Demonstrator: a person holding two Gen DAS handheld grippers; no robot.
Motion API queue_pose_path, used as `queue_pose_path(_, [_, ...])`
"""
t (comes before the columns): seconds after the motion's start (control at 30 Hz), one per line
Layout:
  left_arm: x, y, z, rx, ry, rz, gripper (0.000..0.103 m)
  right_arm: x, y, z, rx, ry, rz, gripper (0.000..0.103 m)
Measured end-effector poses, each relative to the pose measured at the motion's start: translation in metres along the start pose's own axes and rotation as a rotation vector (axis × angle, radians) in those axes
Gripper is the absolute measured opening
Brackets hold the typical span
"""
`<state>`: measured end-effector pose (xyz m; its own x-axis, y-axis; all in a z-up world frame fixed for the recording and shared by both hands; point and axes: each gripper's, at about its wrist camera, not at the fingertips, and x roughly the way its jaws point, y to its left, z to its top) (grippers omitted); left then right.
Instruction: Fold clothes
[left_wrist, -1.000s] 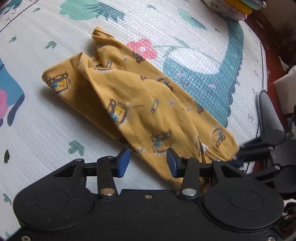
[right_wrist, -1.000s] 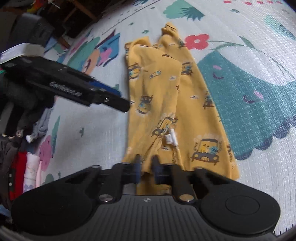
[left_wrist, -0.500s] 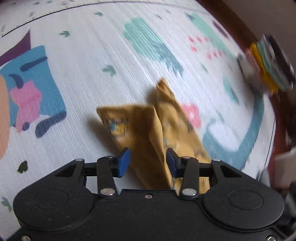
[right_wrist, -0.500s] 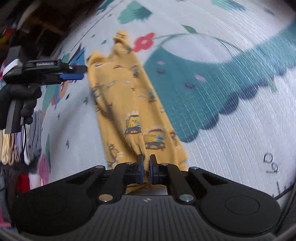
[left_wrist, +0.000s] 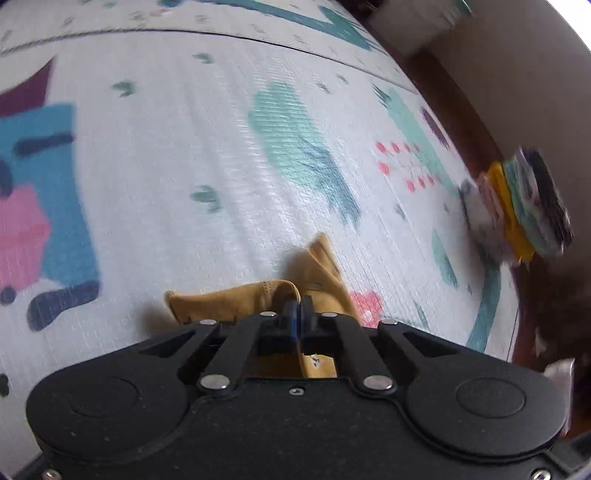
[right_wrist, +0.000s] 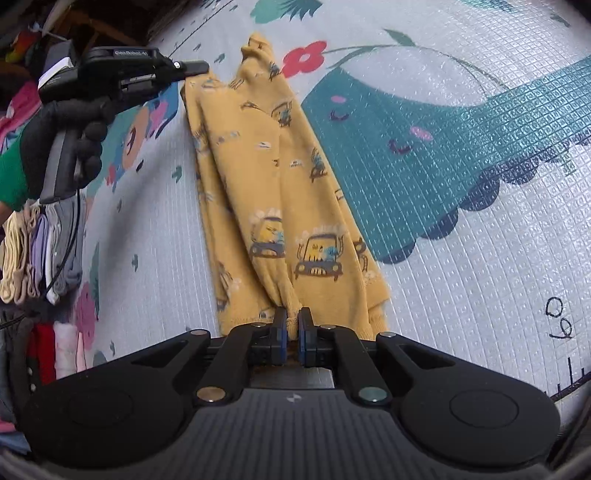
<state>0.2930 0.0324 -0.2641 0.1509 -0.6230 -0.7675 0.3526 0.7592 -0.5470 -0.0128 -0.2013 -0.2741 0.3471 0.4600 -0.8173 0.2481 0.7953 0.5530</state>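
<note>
A yellow child's garment with car prints (right_wrist: 273, 192) lies lengthwise on the patterned play mat (right_wrist: 461, 258). My right gripper (right_wrist: 291, 325) is shut on its near hem. My left gripper (left_wrist: 297, 314) is shut on the far end of the same garment (left_wrist: 229, 301), where two narrow ends stick out past the fingers. In the right wrist view the left gripper (right_wrist: 199, 68) shows at the garment's far left corner, held by a black-gloved hand (right_wrist: 62, 147).
A stack of folded clothes (left_wrist: 517, 210) sits at the mat's right edge in the left wrist view. More folded and piled clothes (right_wrist: 40, 240) lie along the mat's left side in the right wrist view. Dark floor borders the mat.
My left gripper moved to the garment's far end and closed on it. My right gripper stayed shut on the near hem, and the garment is now stretched out straighter.
</note>
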Motion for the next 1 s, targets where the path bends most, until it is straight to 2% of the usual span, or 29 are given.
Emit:
queue_pose_path(0.1, [0.004, 0.024, -0.010, -0.107, 0.009, -0.061, 0.000, 0.001, 0.001, 0.001, -0.011, 0.011, -0.015, 0.008])
queue_pose_path(0.37, [0.004, 0.032, -0.015, -0.163, -0.052, -0.221, 0.000, 0.003, 0.007, 0.001, -0.037, 0.045, -0.051, 0.010])
queue_pose_path(0.4, [0.004, 0.030, -0.015, -0.157, -0.060, -0.235, 0.000, 0.002, 0.009, 0.001, -0.043, 0.045, -0.056, 0.015])
queue_pose_path(0.43, [0.006, 0.029, -0.015, -0.152, -0.051, -0.240, 0.000, -0.001, 0.011, 0.001, -0.056, 0.033, -0.075, 0.031])
queue_pose_path(0.5, [0.011, 0.022, -0.014, -0.085, 0.001, -0.163, 0.000, -0.010, 0.020, -0.001, -0.107, -0.020, -0.121, 0.056])
queue_pose_path(0.63, [0.000, 0.016, -0.009, -0.010, 0.009, -0.124, 0.004, -0.027, 0.056, -0.005, -0.335, -0.168, -0.241, 0.055])
queue_pose_path(0.7, [-0.013, 0.013, -0.004, 0.053, -0.007, -0.074, 0.005, -0.022, 0.079, -0.008, -0.491, -0.197, -0.240, 0.051])
queue_pose_path(0.73, [-0.019, 0.010, -0.002, 0.090, -0.013, -0.050, 0.005, -0.015, 0.088, -0.010, -0.550, -0.192, -0.223, 0.049])
queue_pose_path(0.8, [-0.029, 0.005, -0.002, 0.140, -0.022, -0.072, 0.005, -0.003, 0.107, -0.014, -0.670, -0.183, -0.189, 0.045])
queue_pose_path(0.87, [-0.029, 0.000, -0.004, 0.139, -0.017, -0.101, 0.005, 0.011, 0.120, -0.018, -0.749, -0.164, -0.157, 0.044])
queue_pose_path(0.9, [-0.026, -0.001, -0.006, 0.131, -0.011, -0.114, 0.008, 0.018, 0.123, -0.019, -0.763, -0.149, -0.154, 0.044])
queue_pose_path(0.97, [-0.012, -0.005, -0.010, 0.130, 0.003, -0.105, 0.025, 0.030, 0.124, -0.021, -0.760, -0.129, -0.170, 0.044])
queue_pose_path(1.0, [-0.005, -0.006, -0.011, 0.131, 0.013, -0.089, 0.027, 0.035, 0.122, -0.021, -0.741, -0.122, -0.187, 0.044])
